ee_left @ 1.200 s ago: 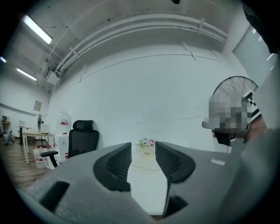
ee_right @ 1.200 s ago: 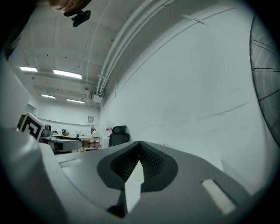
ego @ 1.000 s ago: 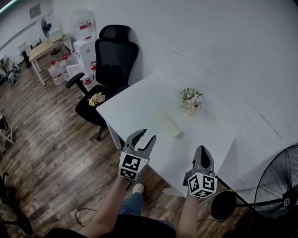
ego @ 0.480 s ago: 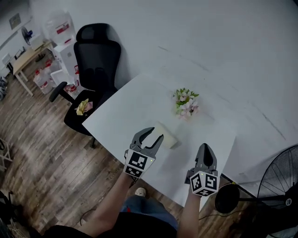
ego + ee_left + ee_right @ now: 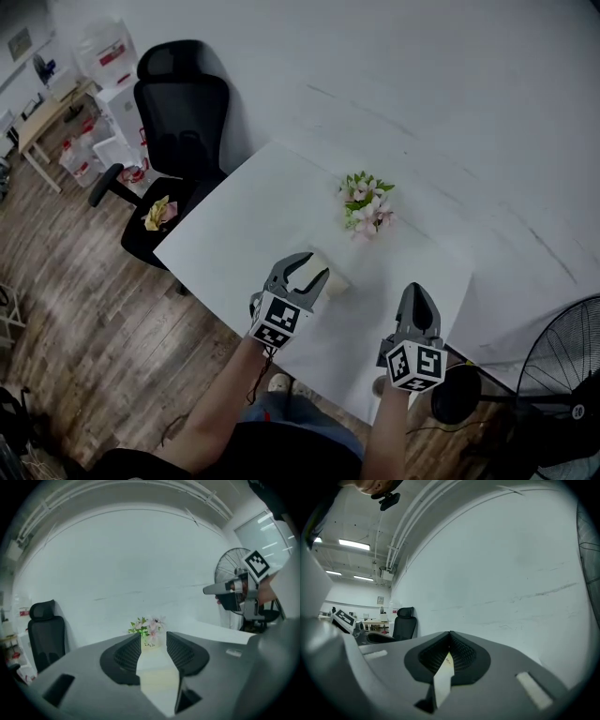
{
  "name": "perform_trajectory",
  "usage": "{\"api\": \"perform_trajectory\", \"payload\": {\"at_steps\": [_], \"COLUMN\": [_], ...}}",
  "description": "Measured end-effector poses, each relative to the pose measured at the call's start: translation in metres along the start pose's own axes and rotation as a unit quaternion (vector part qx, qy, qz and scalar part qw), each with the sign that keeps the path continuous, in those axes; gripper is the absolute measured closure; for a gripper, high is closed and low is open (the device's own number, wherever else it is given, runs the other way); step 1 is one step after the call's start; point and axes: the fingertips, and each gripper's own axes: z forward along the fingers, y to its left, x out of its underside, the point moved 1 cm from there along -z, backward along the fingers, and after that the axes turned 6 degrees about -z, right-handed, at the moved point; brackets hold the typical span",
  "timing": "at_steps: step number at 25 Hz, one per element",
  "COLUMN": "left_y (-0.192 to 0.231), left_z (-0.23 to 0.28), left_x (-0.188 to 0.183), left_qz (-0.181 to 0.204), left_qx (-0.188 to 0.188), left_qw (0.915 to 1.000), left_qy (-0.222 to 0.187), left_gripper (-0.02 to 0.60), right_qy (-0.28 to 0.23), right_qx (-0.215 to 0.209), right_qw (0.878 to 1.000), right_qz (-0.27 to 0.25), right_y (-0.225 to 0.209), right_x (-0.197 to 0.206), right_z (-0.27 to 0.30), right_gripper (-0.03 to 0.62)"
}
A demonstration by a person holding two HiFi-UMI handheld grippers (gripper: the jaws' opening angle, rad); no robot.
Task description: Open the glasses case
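Note:
A cream glasses case point(image 5: 336, 279) lies closed on the white table point(image 5: 253, 211), near its front edge. My left gripper point(image 5: 309, 268) hangs over the case's near end, open, and hides part of it. In the left gripper view the case point(image 5: 158, 684) shows pale between and below the spread jaws of that gripper point(image 5: 153, 639); I cannot tell whether they touch it. My right gripper point(image 5: 414, 291) is held to the right of the case, apart from it, over the table's front edge. Its jaws meet at the tips point(image 5: 450, 641) with nothing in them.
A small bunch of pink flowers point(image 5: 364, 202) stands on the table behind the case. A black office chair point(image 5: 178, 103) with a yellow thing on its seat is at the left. A standing fan point(image 5: 562, 375) is at the right. Wooden floor lies below the table's front edge.
My left gripper has moved forward and now sits over the near end of the case. The right gripper has stayed shut in about the same place. The head view has shifted slightly.

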Motion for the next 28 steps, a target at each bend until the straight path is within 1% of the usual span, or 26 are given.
{"api": "perform_trajectory", "payload": {"at_steps": [2,4,6,8,9,10,11,12,14,17,18,19,20,23,26,27,28], "left_y": [-0.007,-0.013,-0.018,-0.021,-0.022,-0.024,-0.027,-0.030,-0.036,-0.041,-0.043,-0.045,-0.047,-0.053,-0.055,-0.057,-0.058], "left_z": [0.008,0.015,0.022,0.030,0.033,0.036,0.039,0.041,0.044,0.043,0.041,0.040,0.039,0.042,0.044,0.044,0.045], "left_x": [0.013,0.024,0.034,0.041,0.045,0.049,0.055,0.062,0.077,0.099,0.104,0.107,0.110,0.122,0.137,0.141,0.143], "left_qz": [0.046,0.110,0.177,0.234,0.263,0.294,0.327,0.361,0.424,0.499,0.516,0.527,0.534,0.546,0.569,0.573,0.575], "left_qx": [0.020,0.039,0.056,0.068,0.073,0.081,0.092,0.107,0.142,0.193,0.208,0.220,0.230,0.247,0.257,0.260,0.261], "left_qw": [0.9984,0.9915,0.9790,0.9640,0.9553,0.9444,0.9308,0.9148,0.8781,0.8171,0.8001,0.7875,0.7788,0.7655,0.7443,0.7397,0.7372], "left_qy": [0.026,0.056,0.085,0.105,0.114,0.123,0.133,0.145,0.170,0.214,0.224,0.231,0.235,0.234,0.238,0.240,0.241], "left_gripper": [0.409,0.402,0.402,0.412,0.427,0.431,0.431,0.435,0.439,0.426,0.425,0.425,0.423,0.422,0.423,0.422,0.422], "right_qy": [0.006,0.011,0.015,0.018,0.019,0.020,0.021,0.022,0.024,0.026,0.026,0.026,0.027,0.028,0.029,0.030,0.030], "right_qx": [-0.008,-0.014,-0.019,-0.024,-0.026,-0.029,-0.032,-0.034,-0.039,-0.044,-0.044,-0.044,-0.043,-0.041,-0.041,-0.041,-0.040], "right_qw": [1.000,1.000,1.000,0.999,0.999,0.999,0.999,0.999,0.999,0.999,0.999,0.999,0.999,0.999,0.999,0.999,0.999], "right_qz": [0.003,0.006,0.008,0.011,0.012,0.013,0.013,0.013,0.012,0.012,0.013,0.013,0.014,0.015,0.015,0.015,0.015], "right_y": [0.000,0.000,0.000,0.000,0.001,0.001,0.002,0.003,0.005,0.003,0.003,0.002,0.001,-0.002,-0.002,-0.003,-0.003], "right_x": [0.005,0.010,0.014,0.018,0.019,0.020,0.021,0.021,0.022,0.023,0.023,0.023,0.024,0.025,0.025,0.025,0.025], "right_z": [0.002,0.006,0.009,0.011,0.013,0.013,0.014,0.015,0.016,0.018,0.018,0.018,0.018,0.017,0.017,0.017,0.017], "right_gripper": [0.585,0.585,0.586,0.585,0.586,0.586,0.586,0.586,0.585,0.585,0.585,0.586,0.586,0.586,0.585,0.585,0.585]}}
